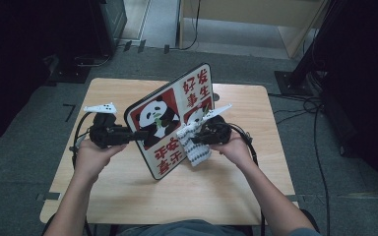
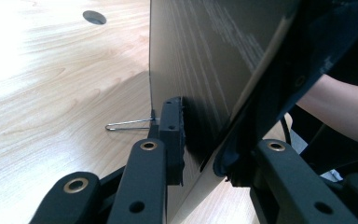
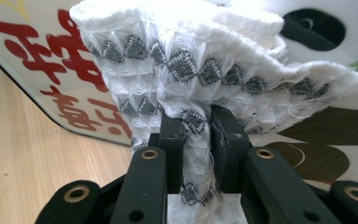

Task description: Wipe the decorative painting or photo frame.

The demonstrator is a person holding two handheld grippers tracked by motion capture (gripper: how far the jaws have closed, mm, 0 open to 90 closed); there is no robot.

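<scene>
A panda sign board [image 1: 163, 118] with red Chinese characters stands on edge on the wooden table [image 1: 128, 189], leaning back. My left gripper [image 1: 137, 136] is shut on the board's left edge; in the left gripper view its jaws [image 2: 205, 135] pinch the board's plain brown back [image 2: 200, 65]. My right gripper [image 1: 193, 135] is shut on a white cloth with a grey triangle pattern [image 1: 197, 151]. The bunched cloth [image 3: 191, 60] is pressed against the printed face [image 3: 42, 60] beyond the right gripper [image 3: 196, 126].
A thin wire clip [image 2: 128, 124] sticks out from the board's back near the tabletop [image 2: 37, 93]. A round cable hole [image 2: 94, 17] lies at the table's far side. Cables trail from both grippers; grey floor [image 1: 325, 162] surrounds the table.
</scene>
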